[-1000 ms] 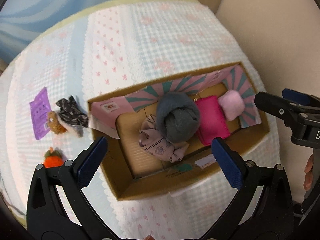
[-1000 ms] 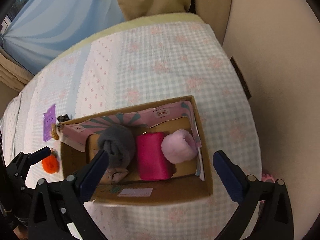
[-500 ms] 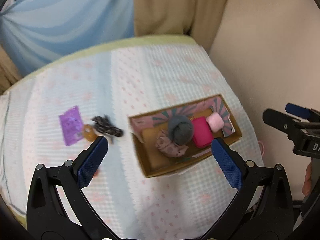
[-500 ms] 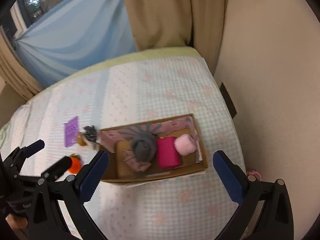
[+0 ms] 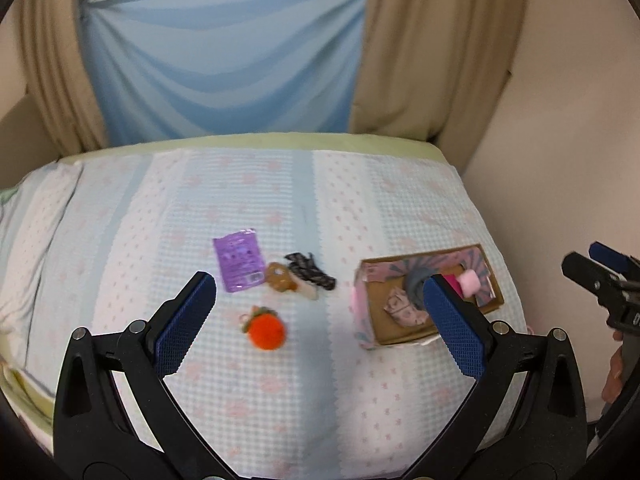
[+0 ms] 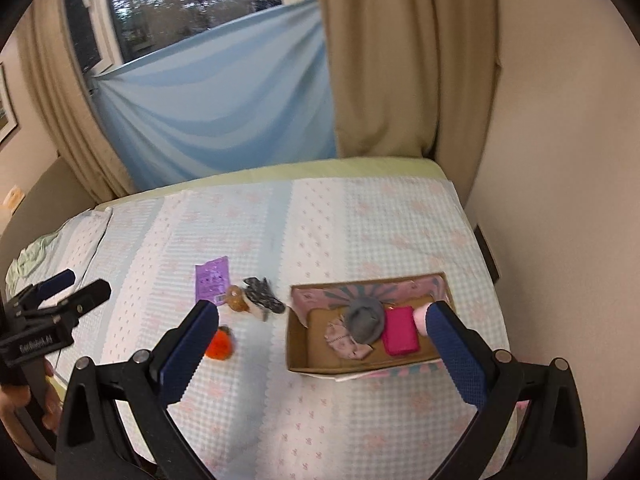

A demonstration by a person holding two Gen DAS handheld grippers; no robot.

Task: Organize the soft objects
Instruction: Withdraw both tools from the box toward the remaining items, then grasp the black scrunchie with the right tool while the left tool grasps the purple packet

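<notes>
A cardboard box lies on the bed. Inside it are a grey knit ball, a magenta pouch, a pale pink puff and a patterned pink cloth. Left of the box lie an orange plush, a brown plush, a dark patterned cloth and a purple packet. My left gripper stands open and empty, high above the bed. My right gripper is likewise open and empty.
The bed wears a light blue and pink checked cover. A beige wall runs along its right side. Behind the bed hang beige curtains and a blue sheet below a window.
Both grippers have pulled back and up from the box, so the whole bed, curtains and window have come into view. The box contents have not moved.
</notes>
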